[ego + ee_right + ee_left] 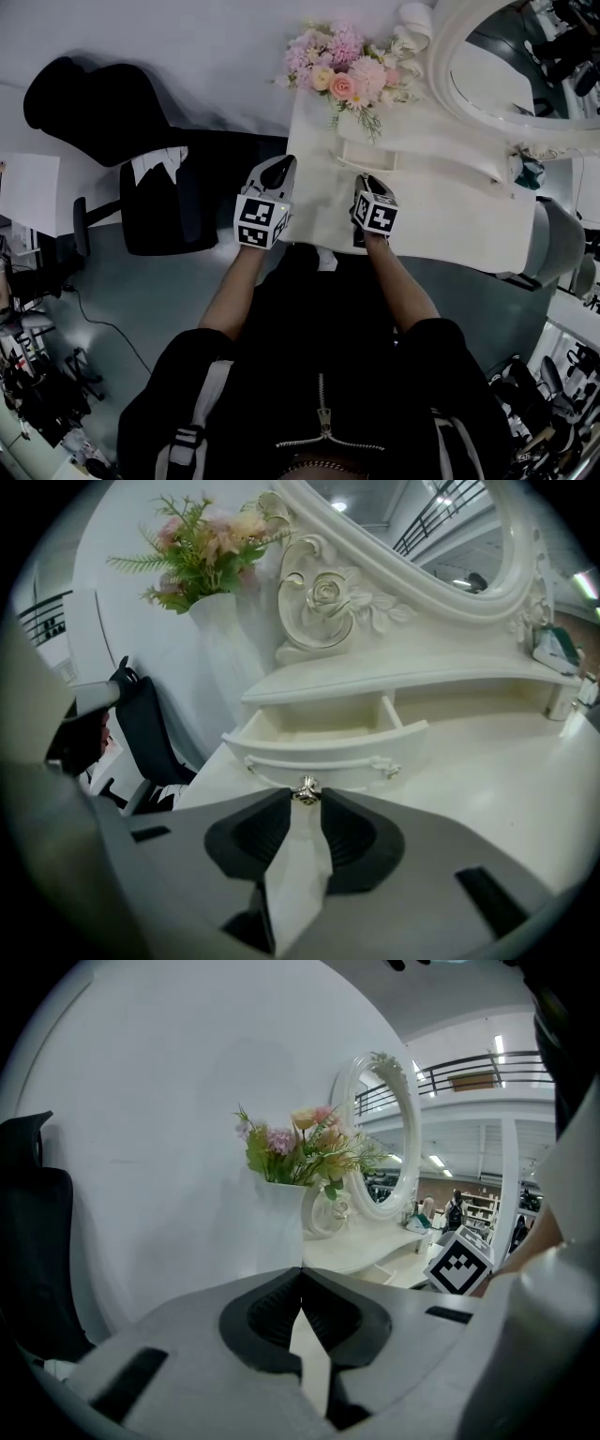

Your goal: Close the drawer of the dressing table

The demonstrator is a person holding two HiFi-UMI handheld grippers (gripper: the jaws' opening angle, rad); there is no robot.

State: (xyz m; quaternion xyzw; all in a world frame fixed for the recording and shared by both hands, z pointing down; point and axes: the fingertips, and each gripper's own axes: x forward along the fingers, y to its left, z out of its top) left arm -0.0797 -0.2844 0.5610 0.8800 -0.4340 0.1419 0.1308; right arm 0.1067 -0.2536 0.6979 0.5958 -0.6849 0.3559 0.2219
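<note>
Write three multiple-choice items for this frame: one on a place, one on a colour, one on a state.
1. Where do the flowers stand?
A. on a shelf
B. on the dressing table, beside the mirror
C. on a window sill

2. What colour is the chair?
A. black
B. red
C. white

3. How is the drawer?
A. pushed flush shut
B. pulled out, open
C. lifted out entirely

Answers:
1 B: the head view shows them at the table's back corner, next to the mirror.
2 A: its seat and back are dark in every view.
3 B: the right gripper view looks into its bare inside.
</note>
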